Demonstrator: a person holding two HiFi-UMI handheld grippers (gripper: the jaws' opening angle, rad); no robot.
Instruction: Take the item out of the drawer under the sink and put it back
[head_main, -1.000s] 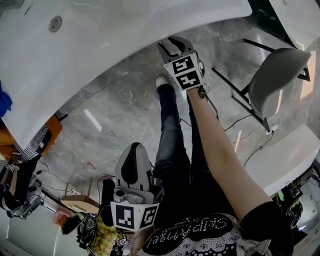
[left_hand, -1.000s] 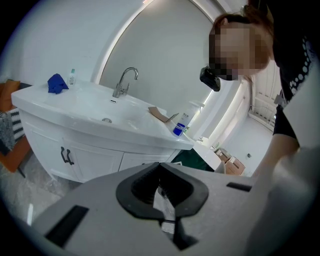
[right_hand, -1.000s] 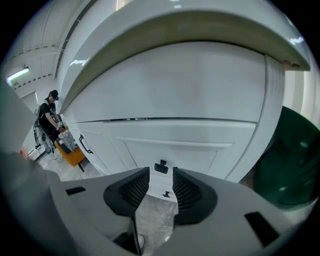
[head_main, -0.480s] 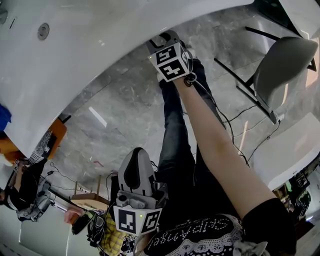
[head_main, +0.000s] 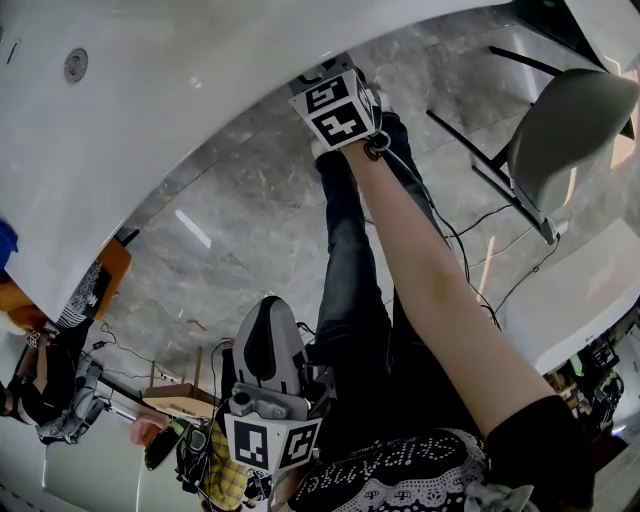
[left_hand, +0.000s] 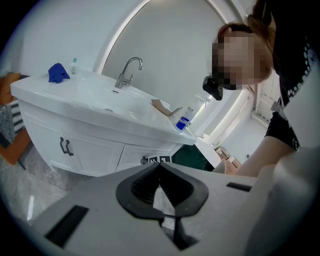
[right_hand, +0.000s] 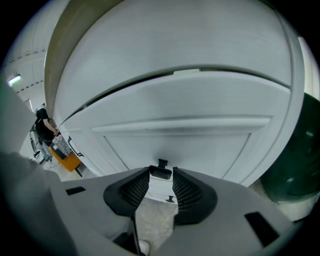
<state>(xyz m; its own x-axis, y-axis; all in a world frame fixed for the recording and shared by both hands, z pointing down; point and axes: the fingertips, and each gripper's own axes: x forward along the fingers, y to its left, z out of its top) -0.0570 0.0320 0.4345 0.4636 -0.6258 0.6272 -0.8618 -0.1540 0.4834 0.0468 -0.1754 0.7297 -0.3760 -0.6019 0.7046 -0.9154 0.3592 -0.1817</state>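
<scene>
The white sink counter (head_main: 150, 120) curves over the top of the head view. My right gripper (head_main: 322, 72) reaches under its edge at arm's length. In the right gripper view the white drawer front (right_hand: 175, 135) fills the frame, and a small black drawer handle (right_hand: 161, 173) sits between the fingertips of my right gripper (right_hand: 161, 176), whose jaws are closed against it. The drawer looks closed; nothing inside it shows. My left gripper (head_main: 262, 340) hangs low by the person's body, shut and empty, and its tips meet in the left gripper view (left_hand: 160, 165).
A grey chair (head_main: 565, 130) stands to the right, with cables (head_main: 480, 240) on the marble floor. An orange stool (head_main: 105, 270) is at the left. On the counter are a faucet (left_hand: 127, 72), a blue cloth (left_hand: 57, 72) and a bottle (left_hand: 184, 120).
My right gripper has moved up and left, from the open floor to under the sink counter's edge. My left gripper has stayed low near the body.
</scene>
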